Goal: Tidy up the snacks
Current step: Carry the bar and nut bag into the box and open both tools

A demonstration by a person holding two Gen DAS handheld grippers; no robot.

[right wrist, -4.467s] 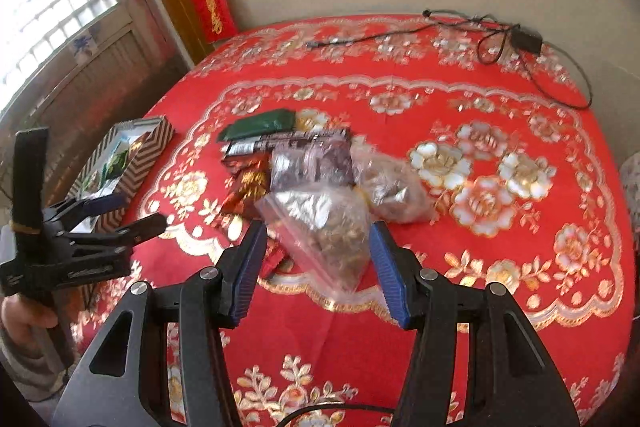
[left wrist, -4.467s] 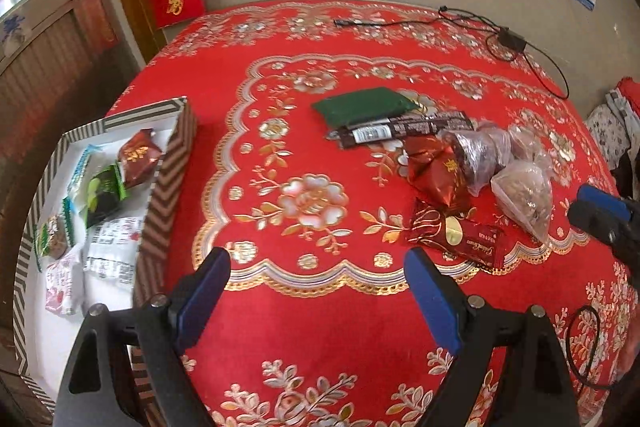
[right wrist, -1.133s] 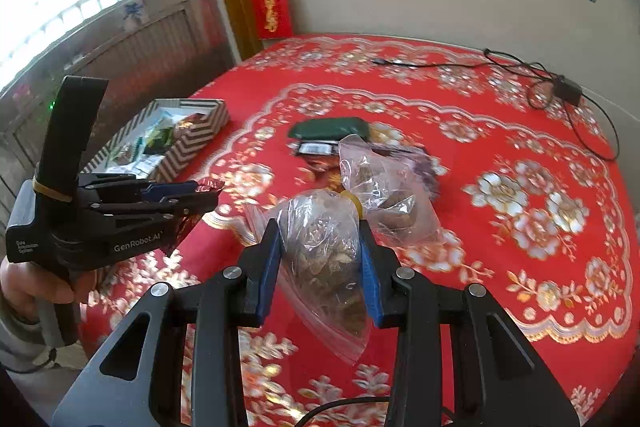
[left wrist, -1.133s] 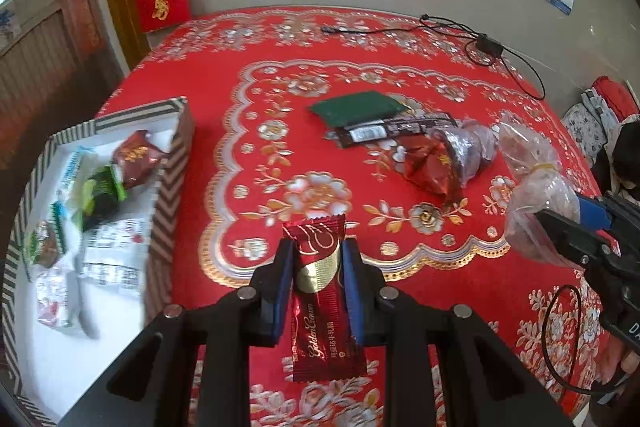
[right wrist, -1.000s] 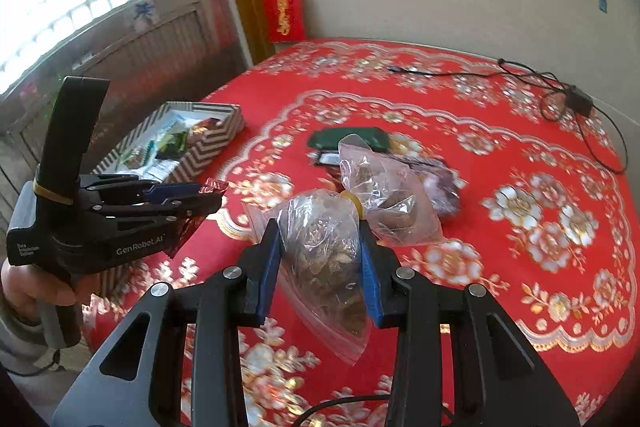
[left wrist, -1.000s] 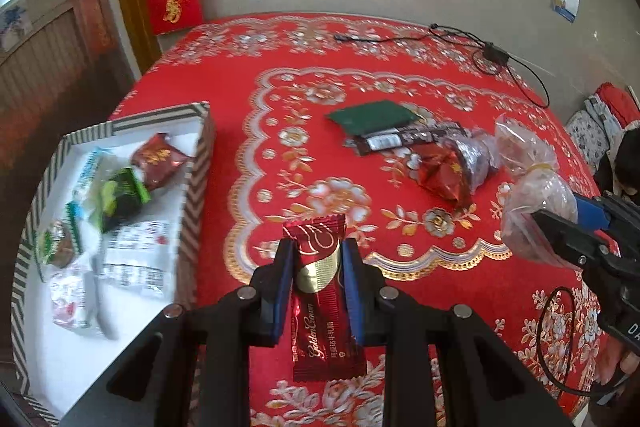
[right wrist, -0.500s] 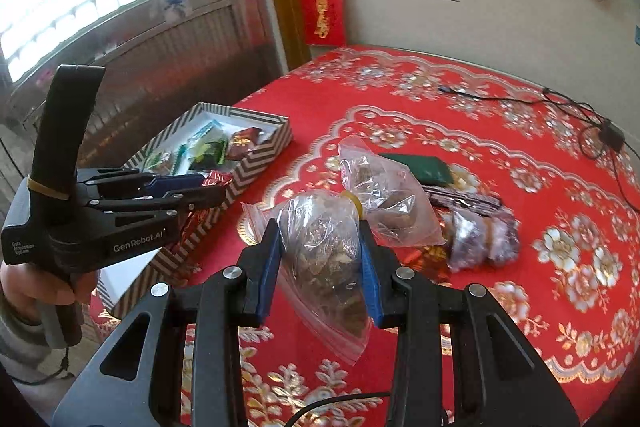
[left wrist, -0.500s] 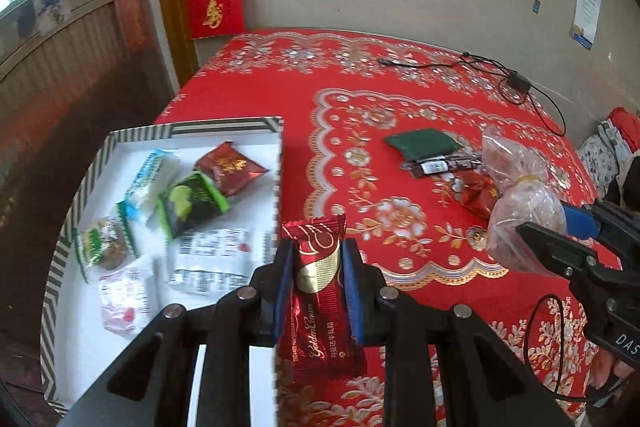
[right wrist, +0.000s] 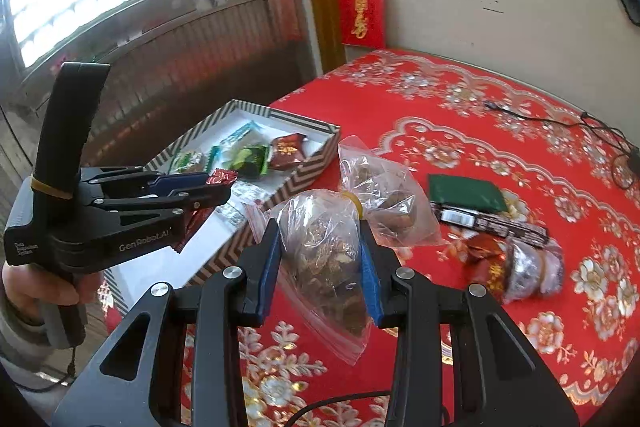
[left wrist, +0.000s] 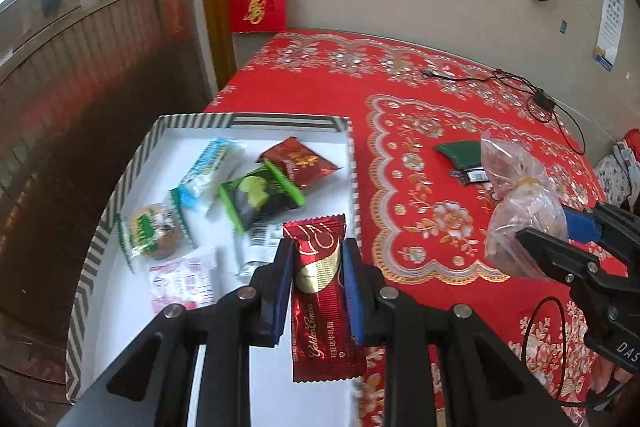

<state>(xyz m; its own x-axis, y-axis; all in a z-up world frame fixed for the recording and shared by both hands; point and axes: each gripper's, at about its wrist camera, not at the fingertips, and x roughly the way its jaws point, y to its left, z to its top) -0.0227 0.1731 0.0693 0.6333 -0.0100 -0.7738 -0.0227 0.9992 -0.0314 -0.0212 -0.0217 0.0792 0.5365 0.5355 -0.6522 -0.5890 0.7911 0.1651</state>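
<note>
Judging risk, we find the left gripper [left wrist: 316,259] fingers clamped on the red wafer bar [left wrist: 322,301] above the striped box [left wrist: 94,247]; right gripper [right wrist: 320,259] fingers pinch the clear snack bag [right wrist: 326,251] beside that box, where slack film may slip.

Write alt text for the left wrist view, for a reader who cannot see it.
The left tool grips a dark red snack bar above the near corner of a striped box that holds several wrapped snacks. At the right, the right tool holds a clear bag of snacks over the red tablecloth.
</note>
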